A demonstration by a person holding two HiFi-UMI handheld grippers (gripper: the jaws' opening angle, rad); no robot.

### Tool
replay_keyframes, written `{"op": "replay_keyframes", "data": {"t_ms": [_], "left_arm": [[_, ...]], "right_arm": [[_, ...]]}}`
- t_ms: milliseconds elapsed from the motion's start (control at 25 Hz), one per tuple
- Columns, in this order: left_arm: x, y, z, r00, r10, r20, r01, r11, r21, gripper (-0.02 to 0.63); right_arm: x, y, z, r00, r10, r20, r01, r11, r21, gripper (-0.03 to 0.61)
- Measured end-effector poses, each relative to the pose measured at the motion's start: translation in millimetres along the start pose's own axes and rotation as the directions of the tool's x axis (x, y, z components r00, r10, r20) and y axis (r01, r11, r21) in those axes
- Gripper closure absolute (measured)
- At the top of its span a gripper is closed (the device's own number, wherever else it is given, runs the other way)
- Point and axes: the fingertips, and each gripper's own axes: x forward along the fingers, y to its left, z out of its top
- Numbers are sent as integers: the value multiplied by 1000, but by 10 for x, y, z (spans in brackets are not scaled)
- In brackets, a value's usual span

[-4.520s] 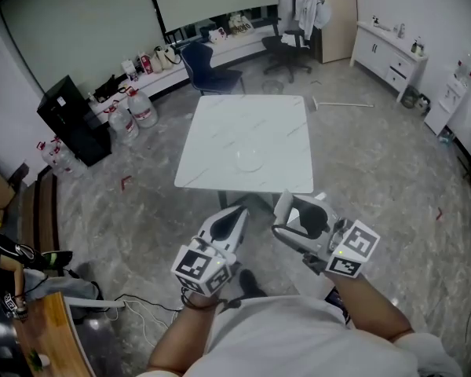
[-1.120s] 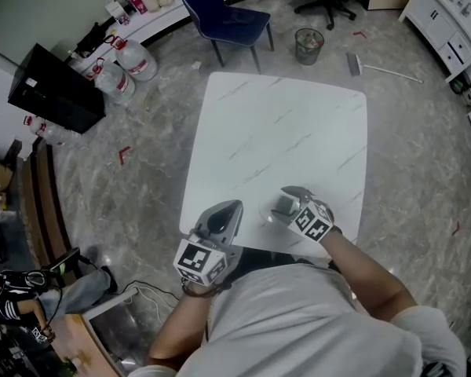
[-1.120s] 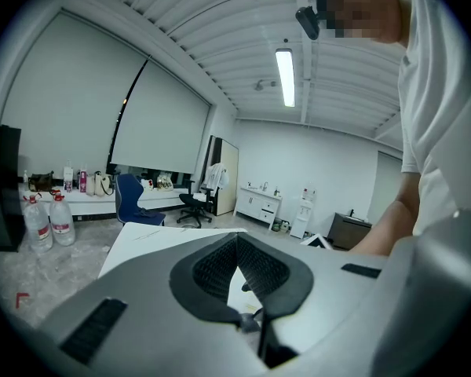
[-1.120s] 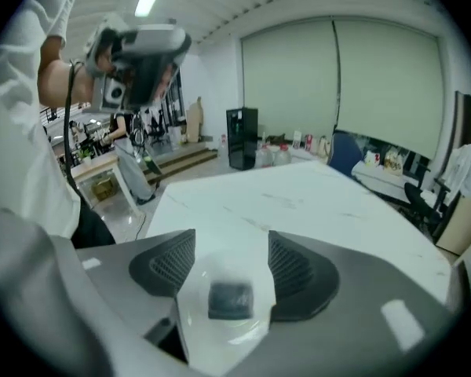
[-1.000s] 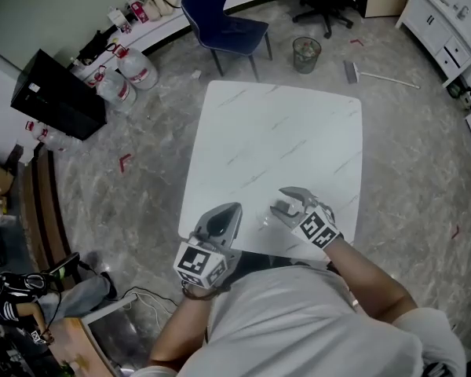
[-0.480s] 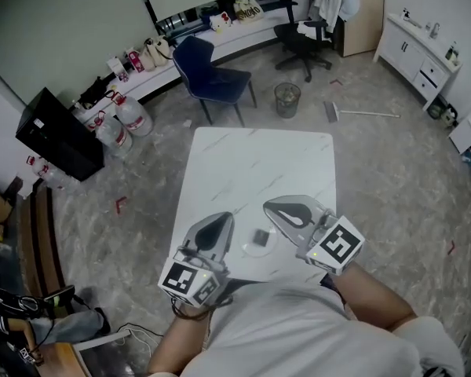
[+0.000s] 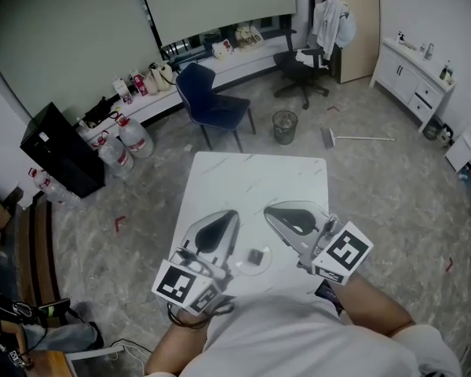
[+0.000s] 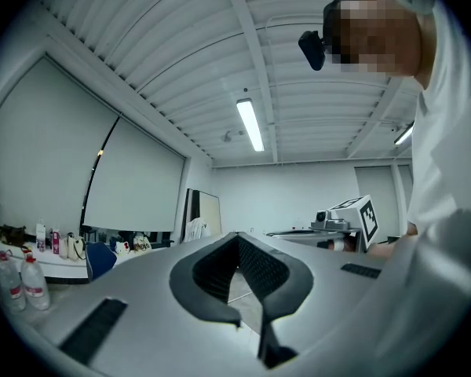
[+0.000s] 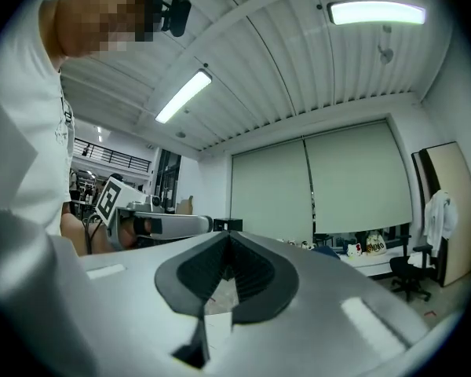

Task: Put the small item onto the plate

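Note:
A small grey square item [image 7: 257, 255] lies on a clear glass plate [image 7: 239, 268] near the front edge of the white table [image 7: 251, 179]. Both grippers are held level well above the table, one on either side of the plate. My left gripper [image 7: 229, 214] is shut and empty; in the left gripper view its jaws [image 8: 237, 236] meet at the tip. My right gripper [image 7: 268, 209] is also shut with nothing in it, and its jaws [image 9: 226, 234] are pressed together in the right gripper view. Each gripper view looks out at the room, not the plate.
Beyond the table stand a blue chair [image 7: 208, 100], a waste bin [image 7: 282, 124] and a broom [image 7: 357, 138] on the floor. Water bottles [image 7: 133, 136] and a black cabinet [image 7: 51, 151] are at the left. An office chair [image 7: 310, 53] and white cabinets [image 7: 416, 73] are at the back right.
Both grippers have risen from the table edge. The right gripper, open over the plate a second ago, has shut empty and lifted away; the item stays on the plate.

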Motion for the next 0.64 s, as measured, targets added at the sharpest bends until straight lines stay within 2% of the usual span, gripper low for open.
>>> {"op": "replay_keyframes", "data": {"t_ms": [200,640], "left_arm": [[61,-40,8,1000,-16,-1,16,998,-56,609],[22,-44,0,1000,-16,-9,16,998,-53,609]], "right_arm": [[-52,9,58,1000,-4,1,4,1000,-4,577],[-52,134,191,1000,2,19,-1,1000,-16,577]]}}
